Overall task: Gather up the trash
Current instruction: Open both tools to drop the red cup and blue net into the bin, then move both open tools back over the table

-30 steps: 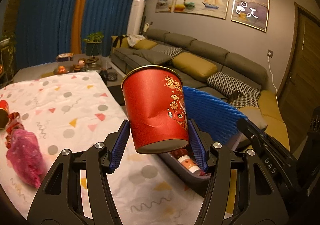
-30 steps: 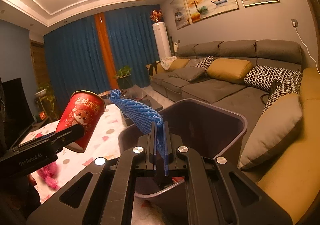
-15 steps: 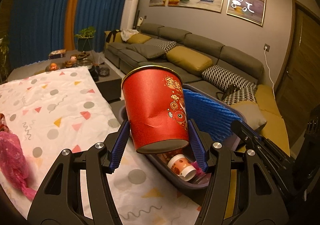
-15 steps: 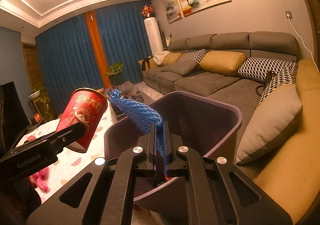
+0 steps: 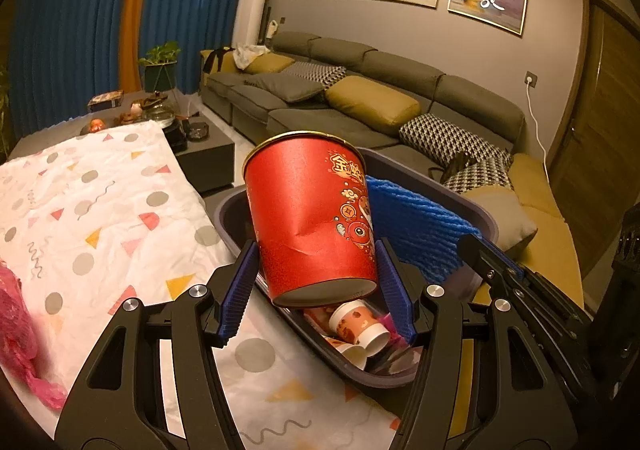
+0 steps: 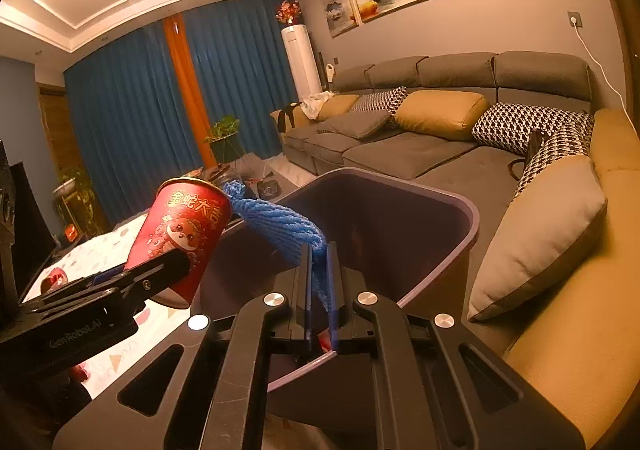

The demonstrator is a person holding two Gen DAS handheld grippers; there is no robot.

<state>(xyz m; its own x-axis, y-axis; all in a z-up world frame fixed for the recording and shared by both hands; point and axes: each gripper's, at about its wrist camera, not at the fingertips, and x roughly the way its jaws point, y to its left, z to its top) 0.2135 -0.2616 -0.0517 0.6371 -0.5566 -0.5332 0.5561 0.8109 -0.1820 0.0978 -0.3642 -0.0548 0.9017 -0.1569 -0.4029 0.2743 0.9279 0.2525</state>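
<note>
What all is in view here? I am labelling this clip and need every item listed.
red paper cup: 1, red, held over the bin's near edge
blue foam net: 1, blue, held over the bin
bin: 1, dark purple, beside the table
small paper cups: at least 2, white and red, inside the bin
tablecloth: 1, white with coloured shapes, on the table
pink bag: 1, pink, on the tablecloth
sofa: 1, grey, along the wall
left gripper: 1, black, blue pads, shut on the cup
right gripper: 1, black, shut on the net
</note>
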